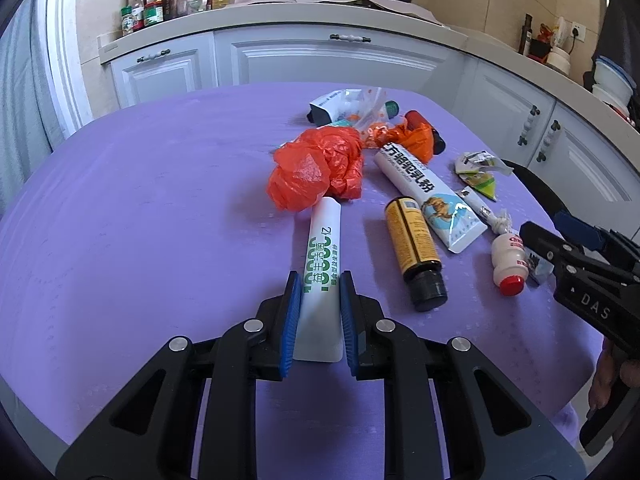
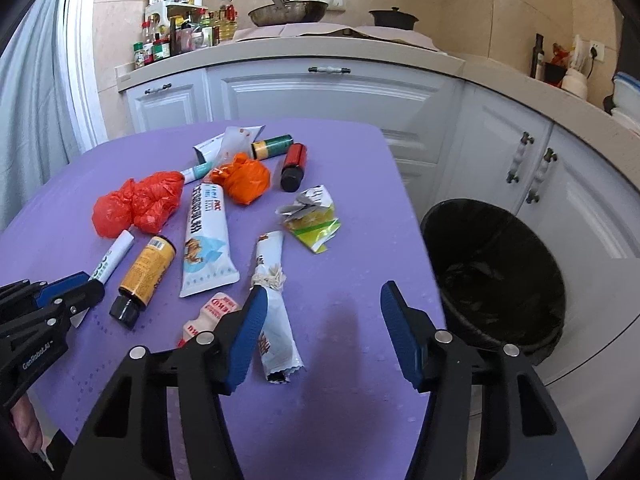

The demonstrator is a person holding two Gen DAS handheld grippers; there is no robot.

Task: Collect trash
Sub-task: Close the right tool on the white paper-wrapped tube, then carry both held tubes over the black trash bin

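Clenched on a white tube (image 1: 320, 276): left gripper (image 1: 319, 312), blue pads pressed to both sides, tube lying on the purple table (image 1: 140, 220), green "12" and Chinese characters on its side. "GenRobot.AI" readable on that gripper's body in the right wrist view.

Spread wide over bare table: right gripper (image 2: 322, 336), grasping nothing, left pad just beside a crumpled white sachet (image 2: 276, 320). "DAS" readable on its body in the left wrist view.

Beside the tube, lying flat: amber bottle (image 1: 414, 254) with yellow label and black cap. Then a small white yogurt bottle (image 1: 508, 260), red cap, red print too small to read. Behind these, a large white pouch (image 1: 430, 200) with dark Chinese characters and a camel picture. Past the tube's far end, touching it, a crumpled red bag (image 1: 316, 168); farther back an orange bag (image 2: 242, 178), a red bottle (image 2: 294, 166), a green-and-yellow bottle (image 2: 272, 146) and torn yellow-green packaging (image 2: 314, 220).

Off the table's right edge, on the floor: black bin (image 2: 496, 276), lined with a black bag, contents too dark to tell.
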